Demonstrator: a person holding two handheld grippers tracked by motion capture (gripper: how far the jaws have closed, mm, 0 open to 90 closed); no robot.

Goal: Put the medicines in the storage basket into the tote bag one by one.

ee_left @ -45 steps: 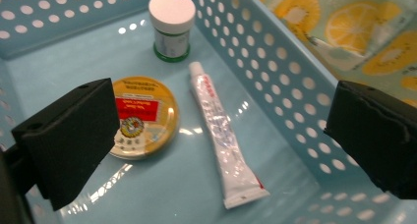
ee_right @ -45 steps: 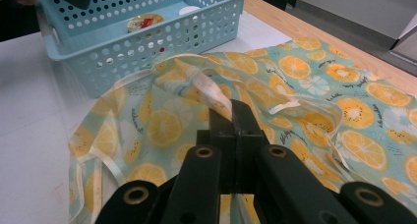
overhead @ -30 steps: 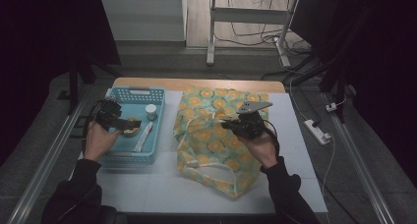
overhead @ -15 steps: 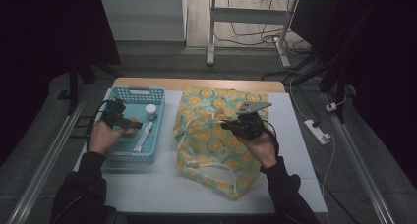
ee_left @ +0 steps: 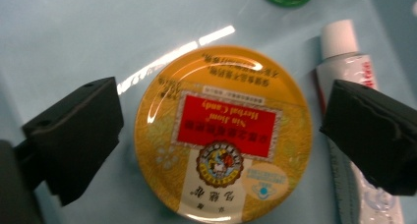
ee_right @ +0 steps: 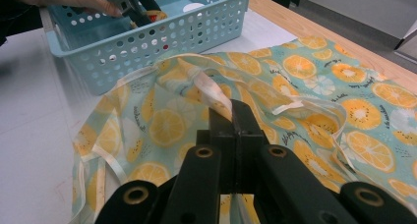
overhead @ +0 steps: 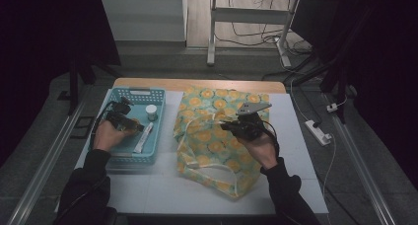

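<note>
The blue basket (overhead: 116, 156), left of centre in the high view, holds a yellow tin (ee_left: 223, 135), a tube (overhead: 144, 137) and a small white jar (overhead: 151, 112). In the left gripper view the left gripper (ee_left: 221, 135) straddles the tin; its jaws, just closing slightly, stand wide, pads not touching. The right gripper (ee_right: 235, 117) is clamped on the bag (ee_right: 314, 86), its fruit print clear there.

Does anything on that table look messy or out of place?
Nothing is spilled or broken. The orange-print bag lies crumpled and bunched on the table, its pale straps trailing loose, with the right tongs pinched shut on its fabric. In the blue basket the yellow tin lies flat between the left tongs.
</note>
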